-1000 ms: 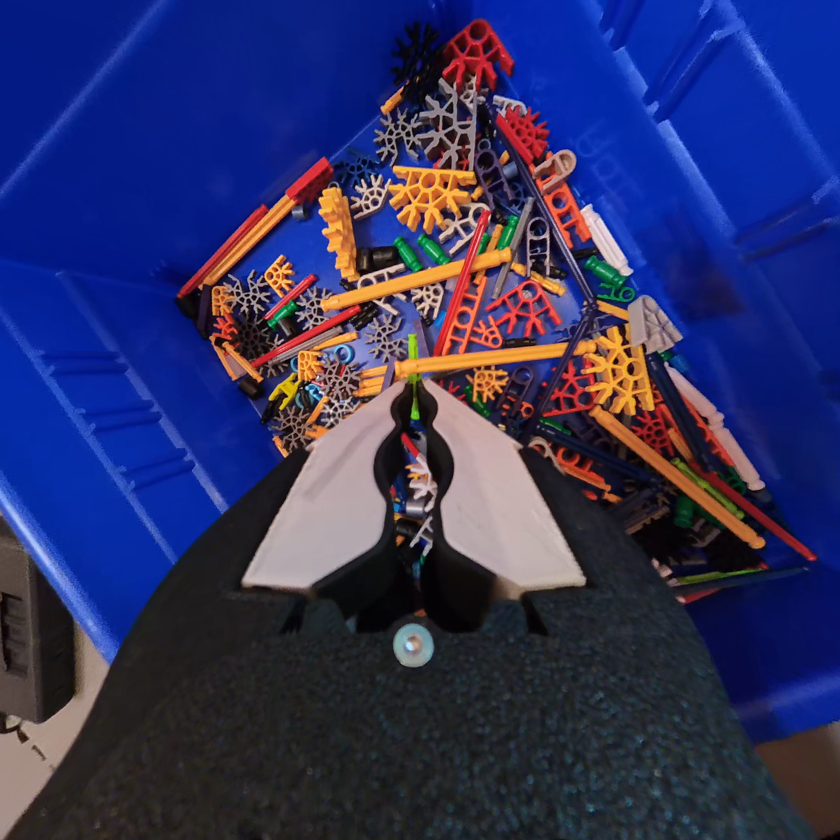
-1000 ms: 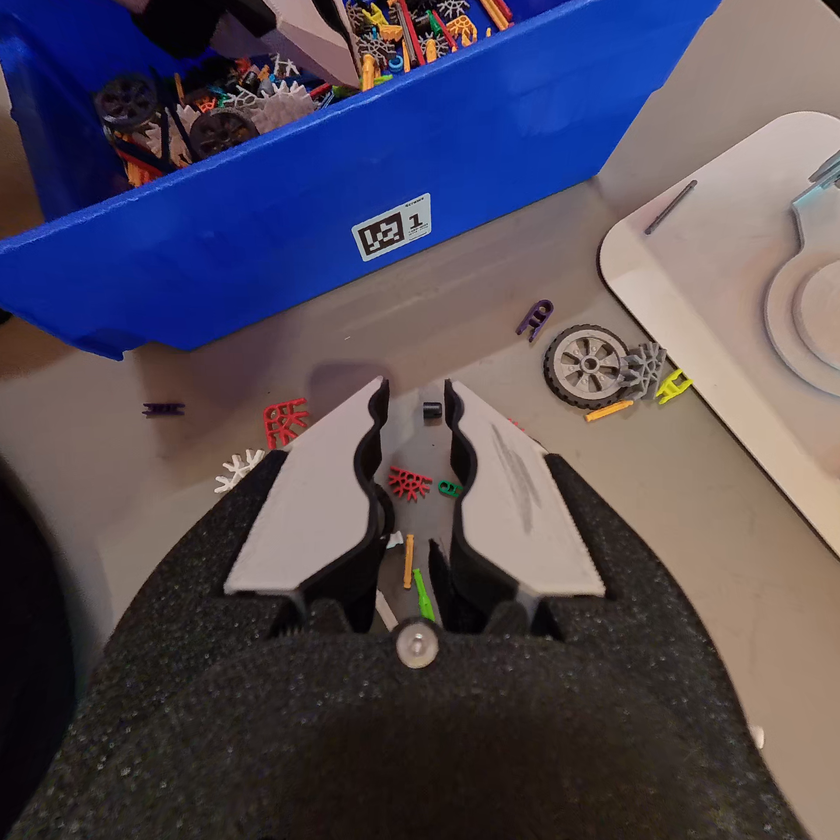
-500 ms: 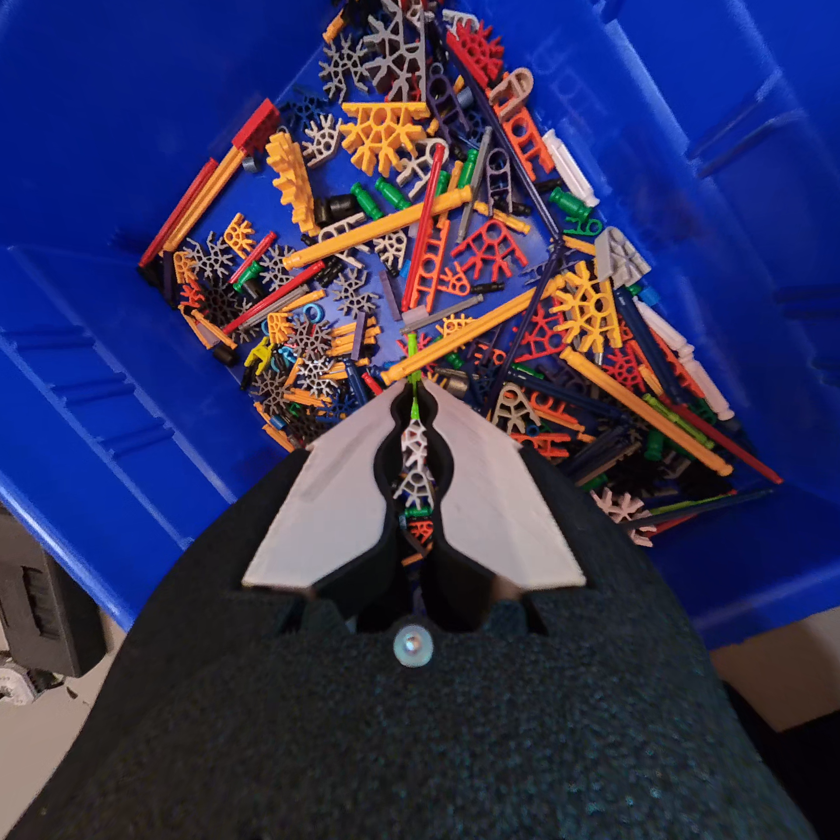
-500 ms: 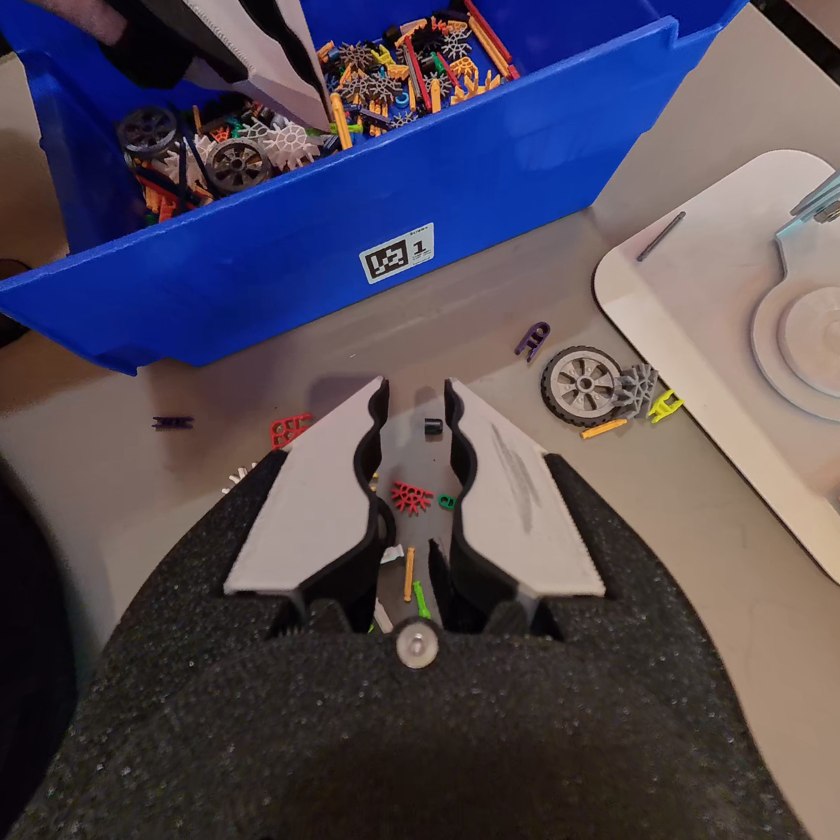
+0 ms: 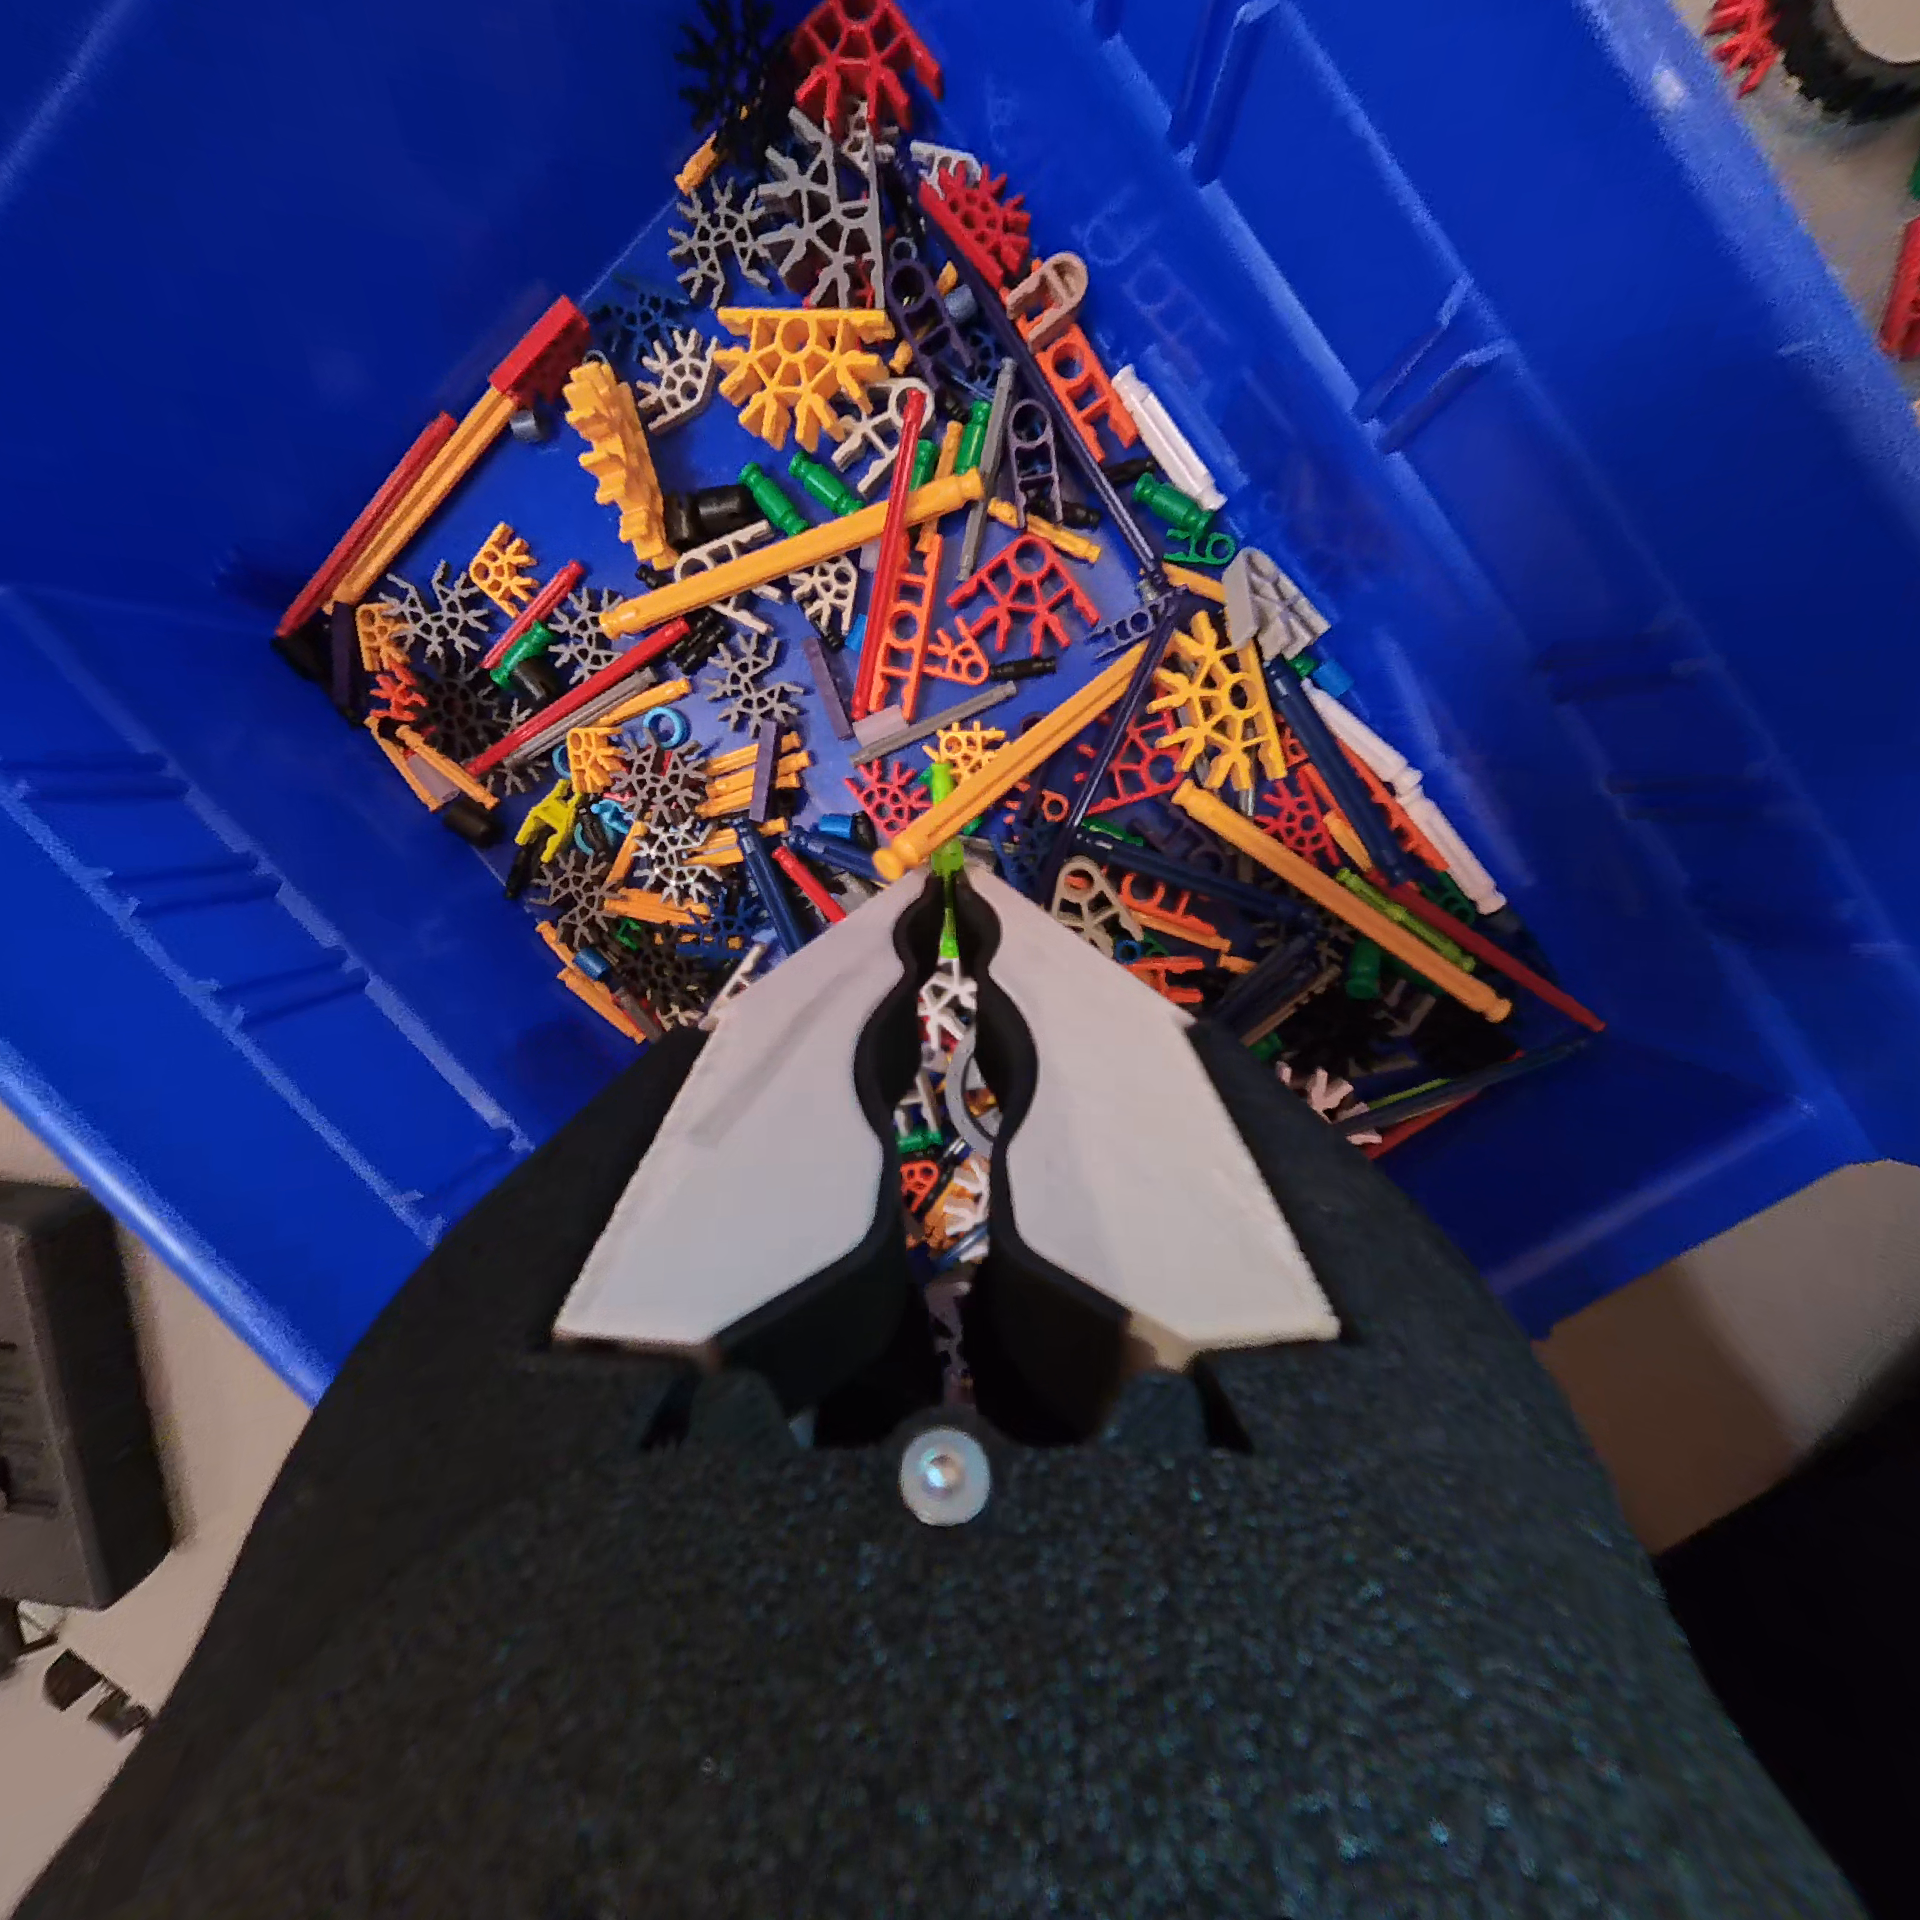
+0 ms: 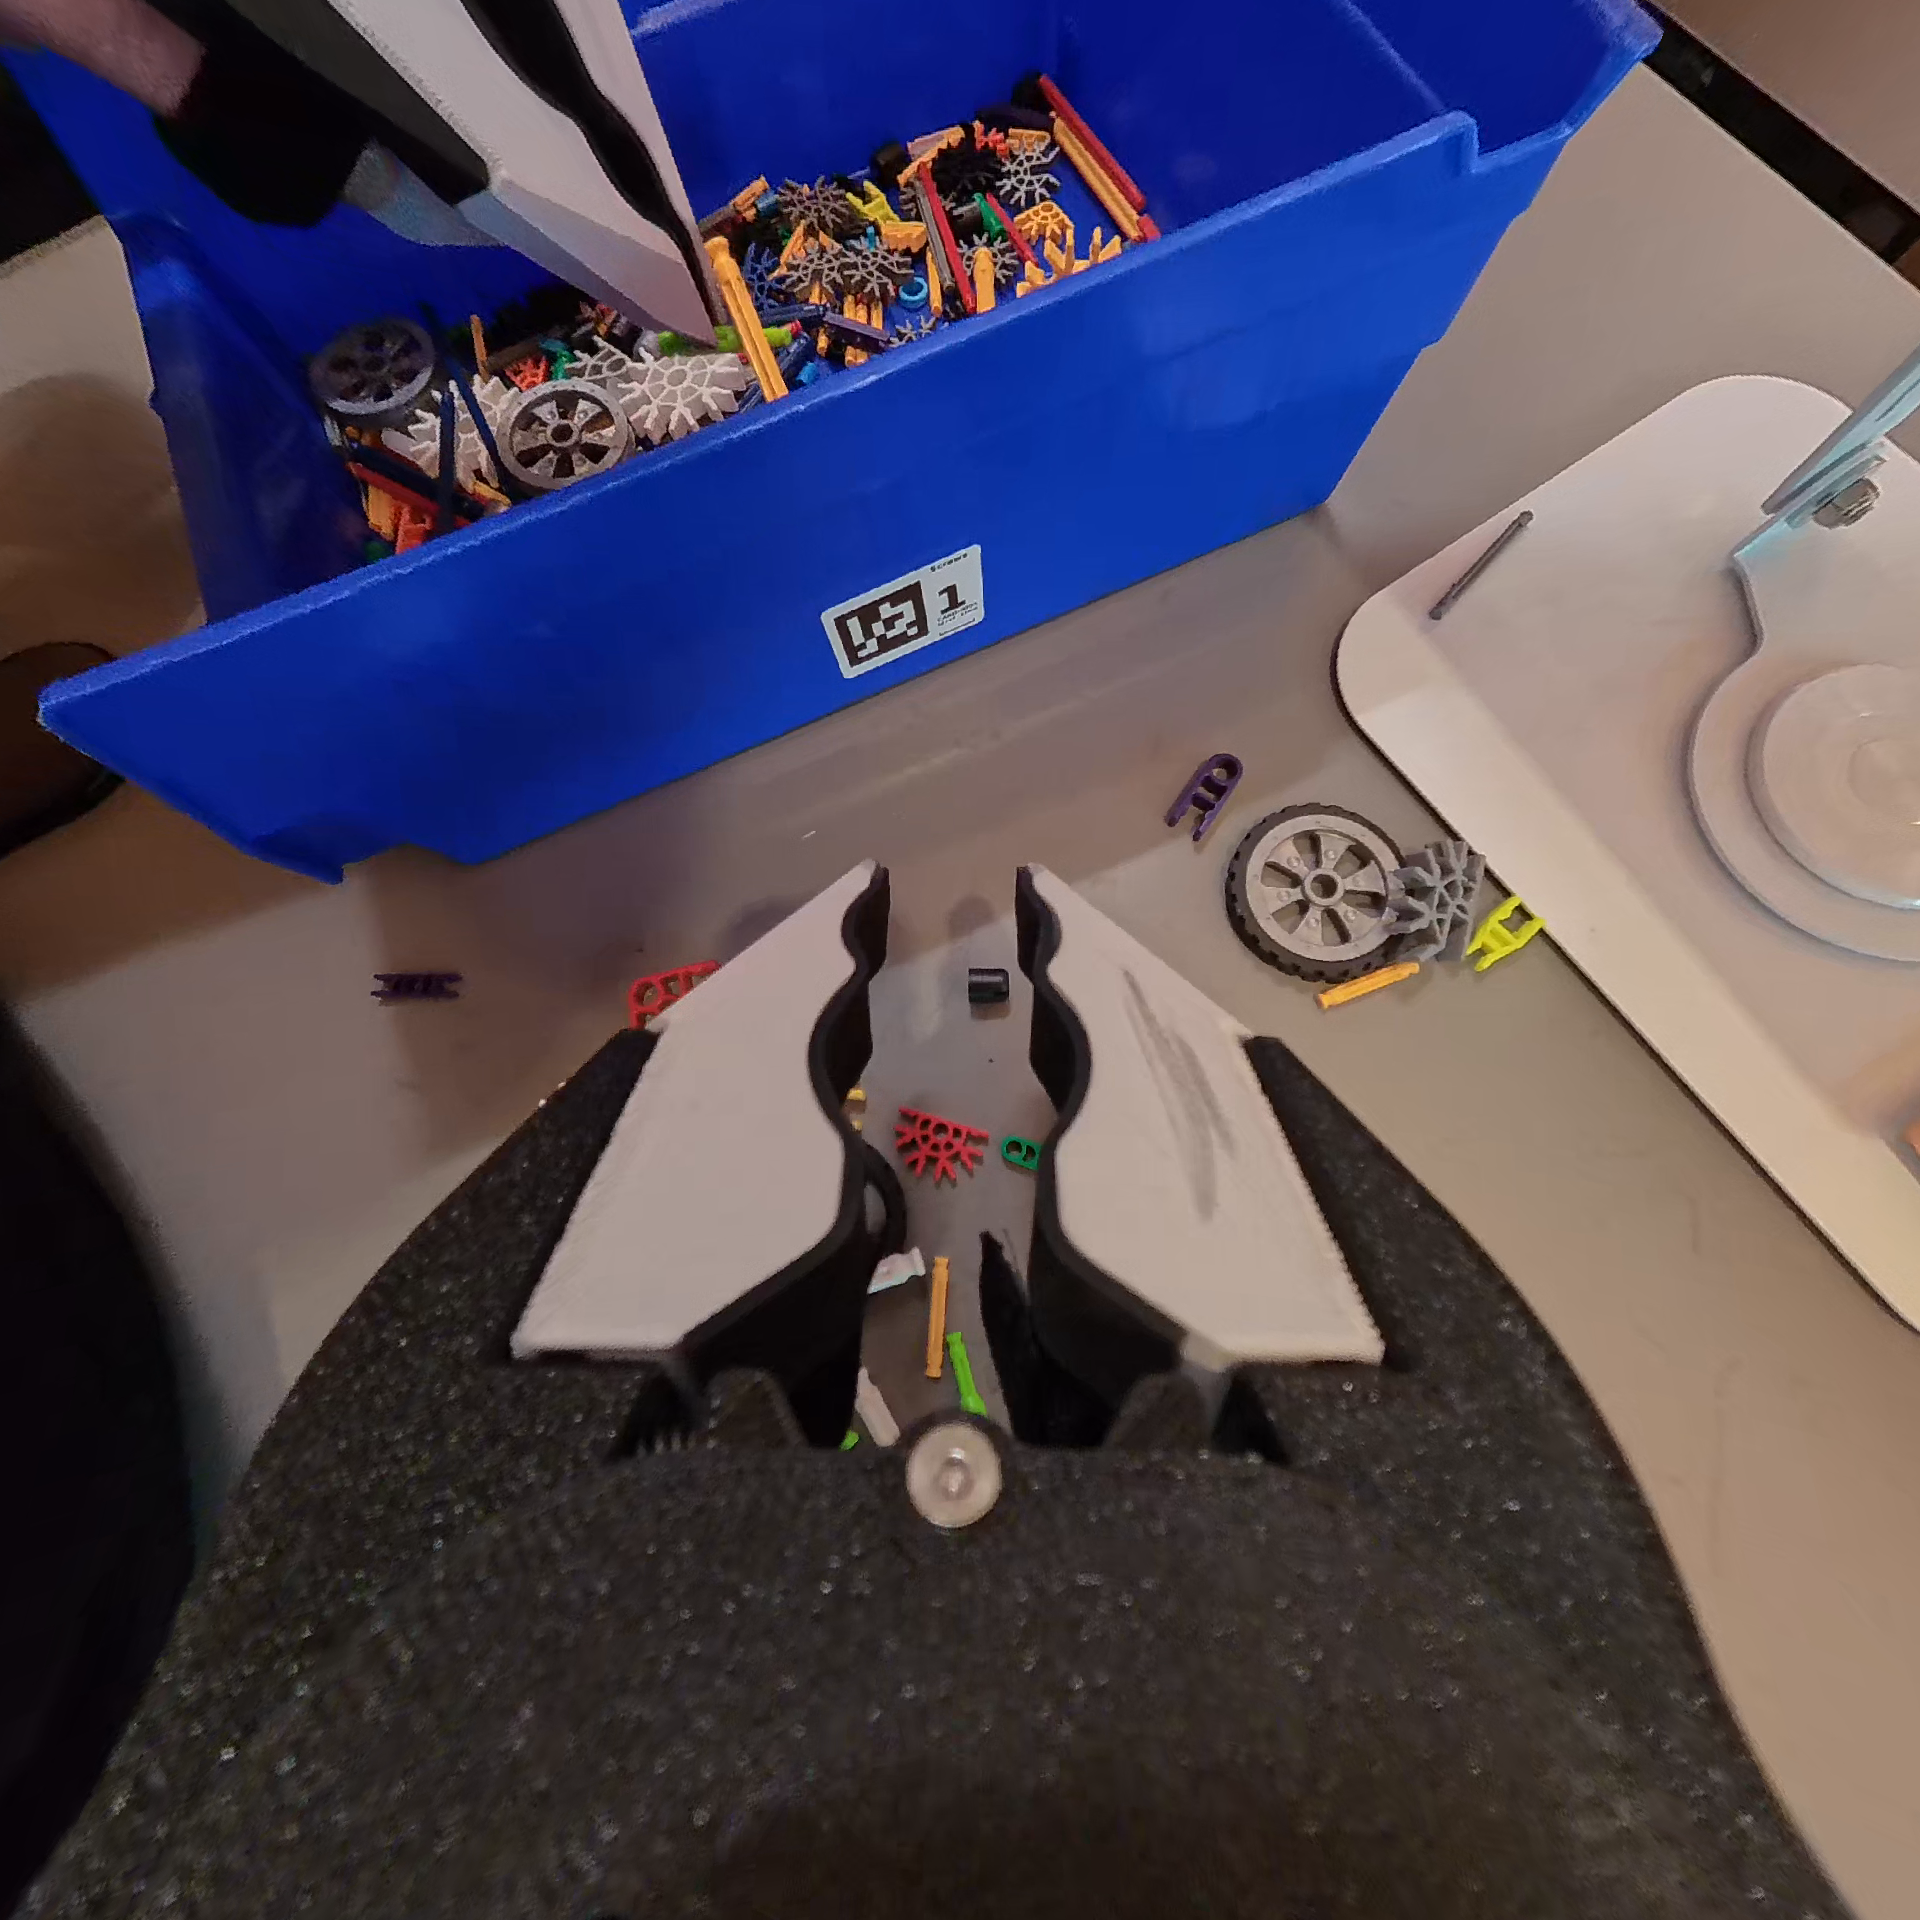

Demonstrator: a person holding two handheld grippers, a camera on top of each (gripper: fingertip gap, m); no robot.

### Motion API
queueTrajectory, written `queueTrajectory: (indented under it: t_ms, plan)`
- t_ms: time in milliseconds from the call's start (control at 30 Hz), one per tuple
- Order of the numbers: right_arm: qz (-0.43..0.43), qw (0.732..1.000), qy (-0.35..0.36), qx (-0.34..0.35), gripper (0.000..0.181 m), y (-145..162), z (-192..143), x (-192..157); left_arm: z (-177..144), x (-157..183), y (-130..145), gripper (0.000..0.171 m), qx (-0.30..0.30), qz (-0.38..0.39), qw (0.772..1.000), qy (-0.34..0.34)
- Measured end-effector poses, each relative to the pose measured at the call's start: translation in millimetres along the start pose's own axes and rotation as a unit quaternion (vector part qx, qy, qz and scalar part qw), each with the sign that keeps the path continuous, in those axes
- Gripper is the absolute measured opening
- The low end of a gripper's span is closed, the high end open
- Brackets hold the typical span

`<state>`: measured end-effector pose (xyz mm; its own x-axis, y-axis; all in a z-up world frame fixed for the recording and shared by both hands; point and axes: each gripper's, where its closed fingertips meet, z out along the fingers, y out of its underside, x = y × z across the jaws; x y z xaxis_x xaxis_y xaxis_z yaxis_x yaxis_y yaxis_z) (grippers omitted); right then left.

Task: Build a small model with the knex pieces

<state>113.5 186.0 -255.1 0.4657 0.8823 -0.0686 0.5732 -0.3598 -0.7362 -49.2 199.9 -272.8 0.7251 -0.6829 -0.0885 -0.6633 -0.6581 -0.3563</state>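
My left gripper is shut on a thin lime-green rod and holds it above the pile of coloured rods and connectors inside the blue bin. The right wrist view also shows the left gripper over the bin. My right gripper is open and empty, low over the grey table, with a small black piece between its tips and a red connector farther back between its fingers.
On the table lie a grey wheel, a grey connector, a purple clip, yellow pieces and a red connector. A white board with a metal bracket lies to the right. The bin's near wall bears a white sticker.
The left gripper has risen and shifted inside the bin, still holding the green rod. The right gripper has pulled back and up a little, so more of the bin's inside shows.
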Motion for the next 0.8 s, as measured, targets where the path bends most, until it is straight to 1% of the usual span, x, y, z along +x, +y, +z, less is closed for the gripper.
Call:
queueTrajectory:
  t_ms: [167, 500, 800]
  plan:
    - [-0.001, 1.000, -0.001, 0.014, 0.024, -5.7, -2.2, -0.6, -8.3, 3.7, -3.6, 0.000, 0.015, -0.003, 1.000, 0.012]
    - [-0.010, 0.999, -0.003, 0.049, 0.024, -20.7, -10.3, -4.8, -27.2, 14.0, -19.8, 0.000, 0.048, 0.011, 0.998, 0.032]
    - [-0.022, 0.998, 0.002, 0.066, 0.024, -25.7, -15.6, -8.0, -36.4, 18.2, -21.6, 0.000, 0.048, 0.026, 0.998, 0.039]
